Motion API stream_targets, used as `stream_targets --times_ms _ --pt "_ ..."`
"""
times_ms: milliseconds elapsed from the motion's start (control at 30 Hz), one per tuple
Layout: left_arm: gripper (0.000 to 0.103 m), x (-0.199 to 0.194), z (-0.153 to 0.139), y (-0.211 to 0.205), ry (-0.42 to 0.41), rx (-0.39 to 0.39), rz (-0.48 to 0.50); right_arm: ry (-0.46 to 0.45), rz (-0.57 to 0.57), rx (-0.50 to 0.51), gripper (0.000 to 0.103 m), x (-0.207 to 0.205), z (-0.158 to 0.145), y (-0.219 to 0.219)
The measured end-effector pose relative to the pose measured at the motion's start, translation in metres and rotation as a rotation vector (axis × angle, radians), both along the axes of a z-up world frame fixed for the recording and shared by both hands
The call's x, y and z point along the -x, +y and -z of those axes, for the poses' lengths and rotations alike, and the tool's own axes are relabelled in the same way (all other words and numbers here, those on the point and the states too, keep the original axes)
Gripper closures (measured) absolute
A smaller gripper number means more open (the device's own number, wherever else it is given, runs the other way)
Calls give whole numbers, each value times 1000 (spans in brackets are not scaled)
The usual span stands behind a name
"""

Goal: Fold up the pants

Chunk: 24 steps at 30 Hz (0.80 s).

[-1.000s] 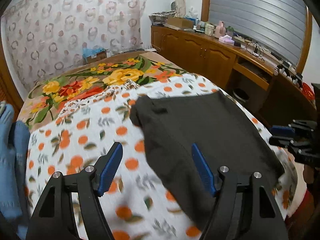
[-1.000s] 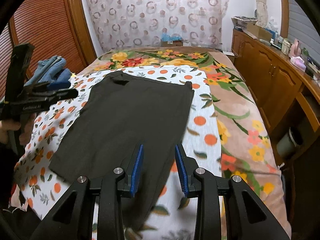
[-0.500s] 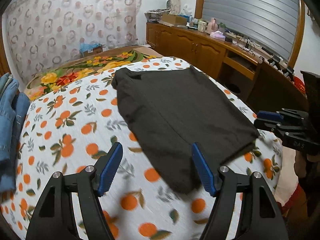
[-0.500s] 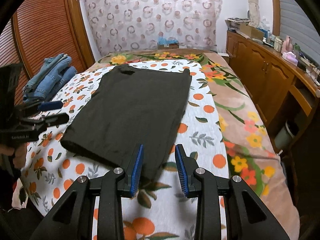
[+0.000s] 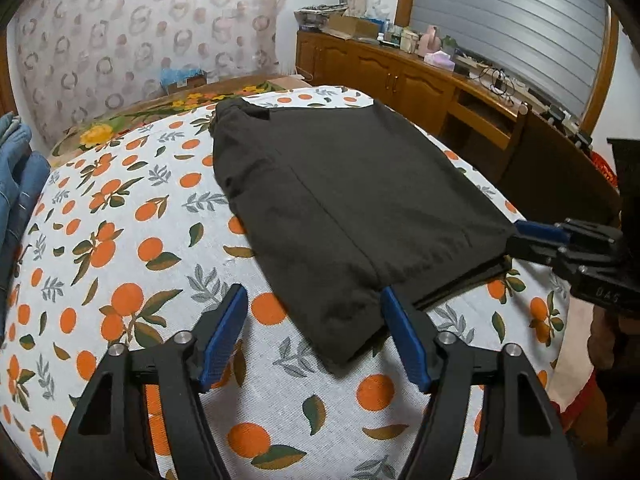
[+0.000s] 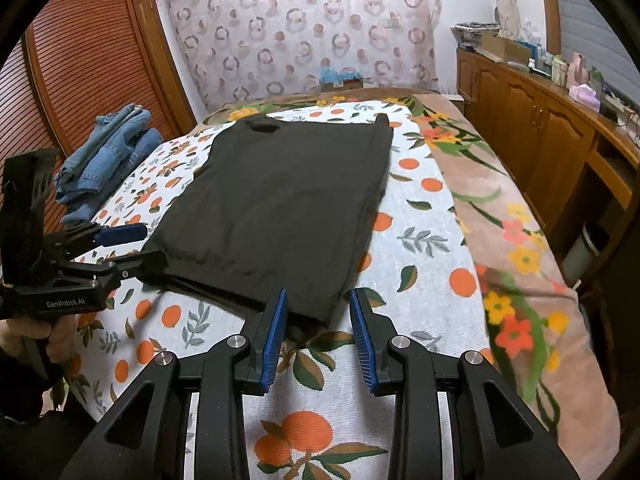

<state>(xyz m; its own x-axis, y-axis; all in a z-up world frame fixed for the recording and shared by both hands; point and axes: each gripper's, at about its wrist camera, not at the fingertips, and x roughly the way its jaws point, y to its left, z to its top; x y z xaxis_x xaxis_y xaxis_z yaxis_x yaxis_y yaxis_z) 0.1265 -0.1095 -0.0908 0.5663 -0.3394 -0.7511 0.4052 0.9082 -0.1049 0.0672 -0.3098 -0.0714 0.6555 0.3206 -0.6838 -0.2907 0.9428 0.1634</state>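
Note:
Dark pants point(image 5: 344, 200) lie folded flat on the orange-print sheet point(image 5: 120, 240) of the bed; they also show in the right wrist view point(image 6: 280, 204). My left gripper point(image 5: 314, 336) is open, its fingers either side of the near left corner of the pants. It also shows in the right wrist view point(image 6: 132, 246) at that corner. My right gripper point(image 6: 318, 330) is open at the near right corner of the pants. It also shows in the left wrist view point(image 5: 516, 242) at that corner.
Folded blue jeans point(image 6: 104, 152) lie at the bed's left side. A flowered blanket point(image 6: 520, 232) covers the right of the bed. A wooden sideboard point(image 6: 552, 128) with clutter runs along the right wall. A patterned curtain point(image 6: 304, 32) hangs behind the bed.
Both grippers have pulled back toward the near edge of the bed and lowered. They now stand at the near corners of the pants. The pants lie flat.

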Motion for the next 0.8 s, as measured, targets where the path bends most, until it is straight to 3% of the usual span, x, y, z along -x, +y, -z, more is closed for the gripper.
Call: stream_targets --times_ms 67,233,333,400,567,800 --pt "41 -1 1 2 15 11 -8 5 1 -9 70 -2 1 -1" --pt "62 3 4 0 25 23 12 10 2 -26 70 -6 4 0" --pt "76 6 1 -4 13 18 32 -4 -10 -42 90 -4 1 2" --pt "86 5 -1 -4 5 16 30 -24 -20 -46 93 -2 -2 5" --pt "95 5 -10 5 -14 27 15 -61 -27 -50 96 3 -10 7" --pt "95 5 -17 20 -24 43 -17 -77 -52 -64 96 11 -13 13"
